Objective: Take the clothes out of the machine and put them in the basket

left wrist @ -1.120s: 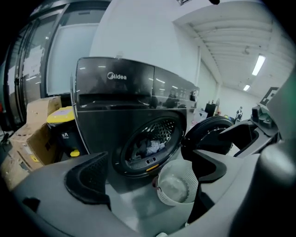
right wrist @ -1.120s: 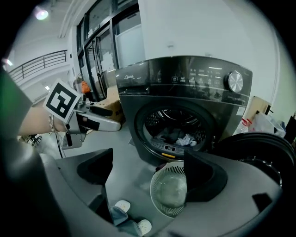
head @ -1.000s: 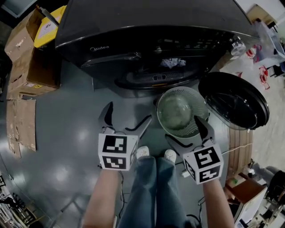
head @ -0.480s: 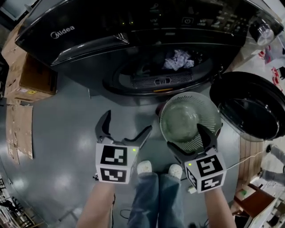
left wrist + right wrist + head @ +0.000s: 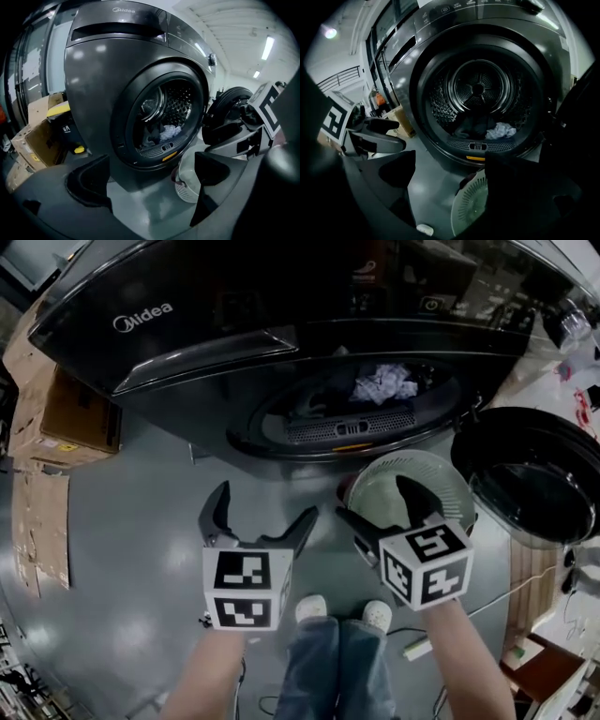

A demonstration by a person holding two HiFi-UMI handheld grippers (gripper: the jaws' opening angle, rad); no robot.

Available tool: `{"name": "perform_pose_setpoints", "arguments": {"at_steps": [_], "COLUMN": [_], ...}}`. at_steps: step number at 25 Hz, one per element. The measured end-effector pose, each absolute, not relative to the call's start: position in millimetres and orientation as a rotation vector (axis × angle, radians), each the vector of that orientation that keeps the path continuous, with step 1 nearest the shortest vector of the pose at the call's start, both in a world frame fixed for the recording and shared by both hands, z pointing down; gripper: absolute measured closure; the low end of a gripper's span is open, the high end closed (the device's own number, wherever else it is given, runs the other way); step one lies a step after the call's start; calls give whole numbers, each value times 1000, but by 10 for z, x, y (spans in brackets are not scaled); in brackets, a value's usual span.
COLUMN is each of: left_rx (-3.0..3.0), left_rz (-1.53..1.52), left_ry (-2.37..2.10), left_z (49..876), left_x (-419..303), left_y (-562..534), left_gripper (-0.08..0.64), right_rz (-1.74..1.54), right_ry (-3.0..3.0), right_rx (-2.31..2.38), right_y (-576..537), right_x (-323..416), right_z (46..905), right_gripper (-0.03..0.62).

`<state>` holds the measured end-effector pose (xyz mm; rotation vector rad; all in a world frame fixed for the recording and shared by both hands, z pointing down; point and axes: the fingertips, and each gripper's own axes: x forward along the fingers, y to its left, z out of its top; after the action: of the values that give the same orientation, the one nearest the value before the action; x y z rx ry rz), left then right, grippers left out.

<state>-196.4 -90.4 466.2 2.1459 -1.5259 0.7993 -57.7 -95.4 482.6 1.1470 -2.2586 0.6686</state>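
A dark grey front-loading machine (image 5: pixel 187 343) stands with its round door (image 5: pixel 530 479) swung open to the right. In its drum lie a crumpled white cloth (image 5: pixel 384 383) (image 5: pixel 501 130) and some dark clothes (image 5: pixel 473 126). A pale round basket (image 5: pixel 452 486) (image 5: pixel 187 183) sits on the floor just in front of the opening. My left gripper (image 5: pixel 267 502) (image 5: pixel 150 180) is open over bare floor, left of the basket. My right gripper (image 5: pixel 373 498) (image 5: pixel 452 173) is open above the basket's near side; its jaws have just closed a little, with nothing between them.
Cardboard boxes (image 5: pixel 66 409) stand to the left of the machine, with flattened cardboard (image 5: pixel 42 512) on the floor beside them. The person's shoes (image 5: pixel 309 607) are just behind the grippers. The open door fills the space to the right of the basket.
Both grippers have sunk lower and come nearer the machine. The right one has moved forward over the basket. The drum opening and white cloth now show larger.
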Motion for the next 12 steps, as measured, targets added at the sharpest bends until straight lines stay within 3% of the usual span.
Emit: {"name": "perform_pose_setpoints", "arguments": {"at_steps": [12], "left_rx": [2027], "left_rz": [886], "left_ry": [-1666], "left_z": [5022], "left_x": [-2354], "left_y": [-1227], "left_gripper": [-6], "right_rz": [656], "right_ry": [-2326], "right_rx": [1255], "right_y": [-2183], "right_x": [-1041], "right_z": [5402], "right_gripper": [156]}}
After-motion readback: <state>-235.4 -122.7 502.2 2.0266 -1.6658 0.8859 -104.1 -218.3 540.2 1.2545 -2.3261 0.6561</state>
